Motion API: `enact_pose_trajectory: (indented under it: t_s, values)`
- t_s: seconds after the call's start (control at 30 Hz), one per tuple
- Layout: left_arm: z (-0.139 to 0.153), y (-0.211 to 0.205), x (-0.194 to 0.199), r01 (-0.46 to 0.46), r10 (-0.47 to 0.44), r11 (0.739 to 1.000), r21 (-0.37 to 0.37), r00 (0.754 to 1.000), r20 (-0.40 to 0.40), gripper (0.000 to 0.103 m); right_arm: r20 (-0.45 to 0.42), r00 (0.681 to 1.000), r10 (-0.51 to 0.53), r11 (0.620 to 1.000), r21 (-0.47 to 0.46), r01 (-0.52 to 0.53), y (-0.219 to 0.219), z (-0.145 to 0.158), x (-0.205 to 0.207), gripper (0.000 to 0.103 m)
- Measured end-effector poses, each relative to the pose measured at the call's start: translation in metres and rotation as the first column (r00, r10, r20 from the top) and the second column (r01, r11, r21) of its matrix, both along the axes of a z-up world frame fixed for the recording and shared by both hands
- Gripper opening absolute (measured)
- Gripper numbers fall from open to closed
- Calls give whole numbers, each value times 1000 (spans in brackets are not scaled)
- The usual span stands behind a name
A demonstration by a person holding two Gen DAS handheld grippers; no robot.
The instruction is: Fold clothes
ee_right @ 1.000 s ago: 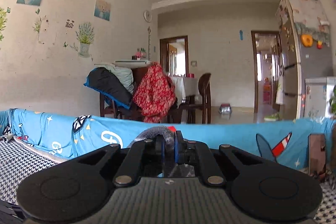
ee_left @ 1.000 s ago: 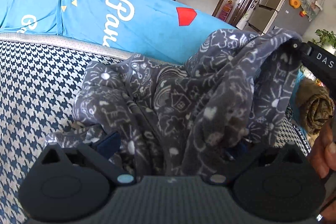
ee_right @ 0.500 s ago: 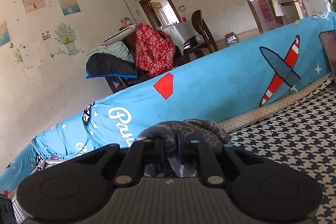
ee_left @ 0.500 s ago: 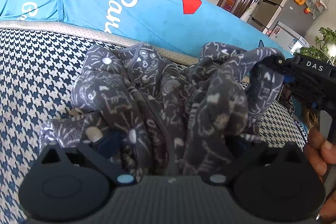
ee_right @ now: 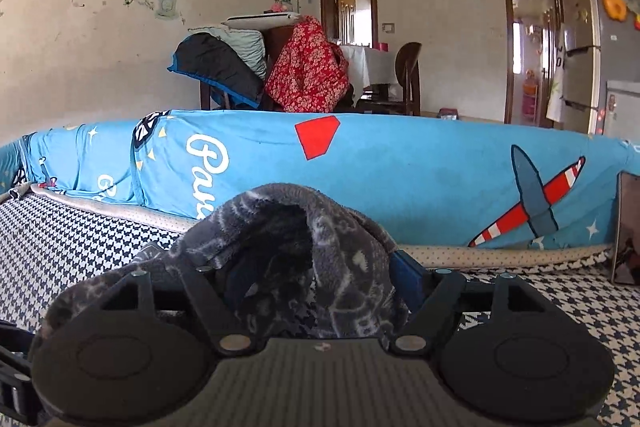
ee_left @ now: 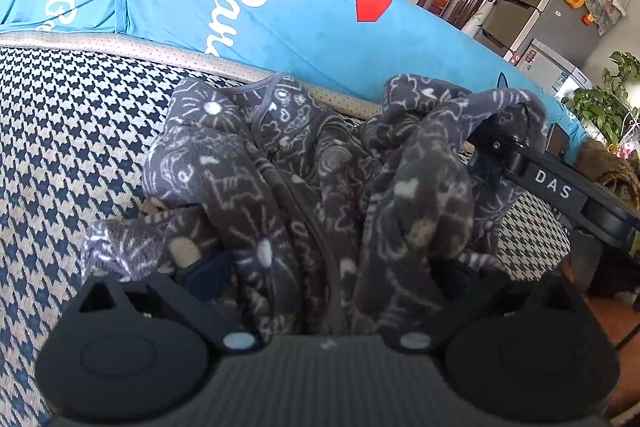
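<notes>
The dark grey fleece garment printed with pale doodle drawings (ee_left: 304, 187) lies crumpled in a heap on the blue-and-white houndstooth cushion cover (ee_left: 60, 131), close to that cover's far edge where a beige dotted trim meets the bright blue printed throw over the backrest (ee_left: 288, 11). A bound hem or neckline edge runs across the top of the heap, and loose folds spill toward the near edge, so no flat panel shows. The left gripper (ee_left: 324, 291) has its fingers set wide apart with a thick wad of fleece bunched between them; whether they press on it I cannot tell. The right gripper (ee_right: 316, 291), seen from the left view as a black bar marked DAS at the right of the heap, also shows its fingers spread, with a hood-like loop of the fleece draped over and between them rather than pinched flat. As a judgement, the garment is being gathered or opened out for a fold, and doing it well calls for taking a single layer at a seam or hem with each gripper, drawing the two holds well apart, and laying the cloth smooth on the cover. Thick fleece clings and drags neighbouring folds, which could leave hidden wrinkles.
</notes>
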State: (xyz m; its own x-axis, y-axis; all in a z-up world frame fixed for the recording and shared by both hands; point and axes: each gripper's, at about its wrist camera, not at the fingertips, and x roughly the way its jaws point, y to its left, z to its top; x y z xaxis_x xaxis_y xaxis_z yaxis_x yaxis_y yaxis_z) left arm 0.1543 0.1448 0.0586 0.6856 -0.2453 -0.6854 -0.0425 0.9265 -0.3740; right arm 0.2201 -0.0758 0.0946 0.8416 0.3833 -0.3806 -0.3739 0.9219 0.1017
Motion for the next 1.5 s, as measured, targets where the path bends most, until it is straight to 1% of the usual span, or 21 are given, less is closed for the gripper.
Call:
enact_pose_trajectory:
  t_s: [0.13,0.17,0.2,0.23,0.3,0.37,0.5,0.6,0.77,0.93,1.07,1.17,1.23,1.4,1.47,1.5]
  values:
    - [-1,0,-1,8,-8,1000,-2,1000,-2,103,51,999,8,998,-58,-5,10,-3,-2,72]
    - [-1,0,-1,9,-9,1000,-3,1000,-2,103,64,998,10,997,-73,-5,13,-4,-3,66]
    - [-1,0,-1,9,-9,1000,-4,1000,-3,103,70,998,11,997,-78,-6,15,-4,-3,51]
    - [-1,0,-1,10,-10,1000,-6,1000,-3,103,72,997,11,997,-78,-6,17,-4,-2,43]
    - [-1,-1,-1,11,-11,1000,-8,1000,-3,103,71,997,5,998,-67,0,18,-2,-1,24]
    - [-1,-1,-1,12,-12,1000,-10,1000,-4,103,67,998,-8,999,-39,10,17,0,1,16]
    - [1,-3,2,6,-6,1000,-24,1000,-4,103,56,996,-62,996,60,59,2,8,5,12]
    - [2,-8,4,2,-2,1000,-29,1000,-2,103,53,993,-110,987,123,103,-13,17,6,12]
    - [6,-21,7,-3,3,999,-33,1000,10,103,59,985,-164,972,179,151,-33,28,6,11]
    - [12,-38,11,9,-6,997,-79,999,37,103,85,975,-203,962,203,183,-52,40,3,11]
    - [16,-65,15,76,-68,991,-112,995,69,103,99,967,-234,952,227,207,-70,50,-2,11]
    - [13,-90,20,126,-118,983,-130,991,68,103,103,960,-261,943,241,230,-86,55,-5,11]
    - [11,-107,22,154,-146,981,-121,986,76,103,105,953,-284,937,241,253,-96,57,-5,11]
    - [8,-143,18,252,-243,965,-78,964,104,103,87,931,-354,914,242,325,-128,56,-2,11]
    - [7,-153,15,293,-283,953,-82,952,114,103,64,916,-396,896,246,370,-144,54,1,10]
    - [7,-156,13,314,-302,945,-96,946,121,103,52,908,-417,886,247,393,-152,54,3,10]
